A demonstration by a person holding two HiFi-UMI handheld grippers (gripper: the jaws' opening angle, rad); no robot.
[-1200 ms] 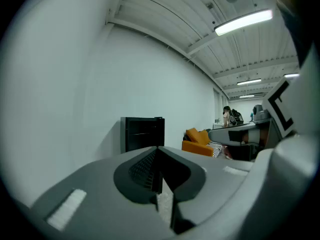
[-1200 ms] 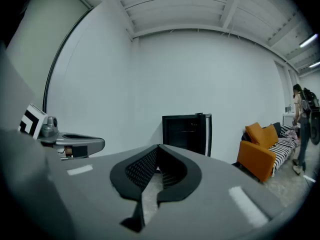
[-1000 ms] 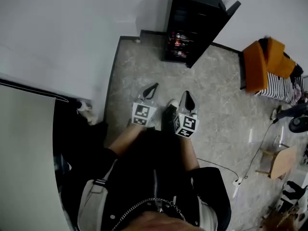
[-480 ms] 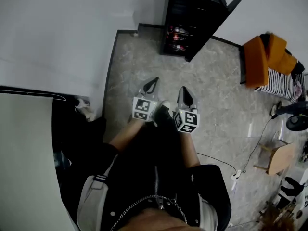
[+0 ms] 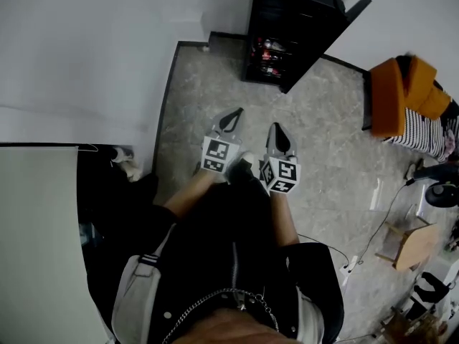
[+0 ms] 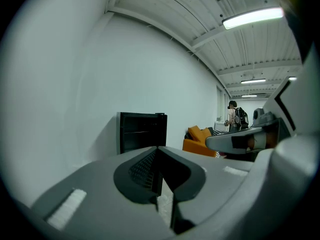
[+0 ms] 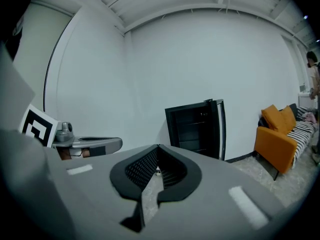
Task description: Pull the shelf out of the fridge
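While the floor (image 5: 323,142) takes up most of the head view, the fridge (image 5: 290,31) stands at its far end against the white wall (image 5: 93,41), a tall black box with its door (image 5: 350,11) swung open to the right. An orange sofa (image 5: 400,95) sits off to the right, well apart from it.

Inside the fridge, the right gripper view shows thin level shelves, and the shelf (image 7: 192,123) to pull is one of these; which one I cannot tell. In the head view the lower shelves carry some small red and pale things (image 5: 269,54), too small to name.

Both tools are held low in front of the person, well apart from the fridge. The left gripper (image 5: 229,120) has its jaws pressed together on nothing, and the right gripper (image 5: 277,136) is likewise clenched and empty.

A shelf like this is probably stiff, thin and fairly light, sliding on side rails, and slick if it is glass. The front edge looks the best place to take hold, one gripper toward each front corner, pulling level so it does not jam. If it is loaded, whatever stands on it could tip or roll.
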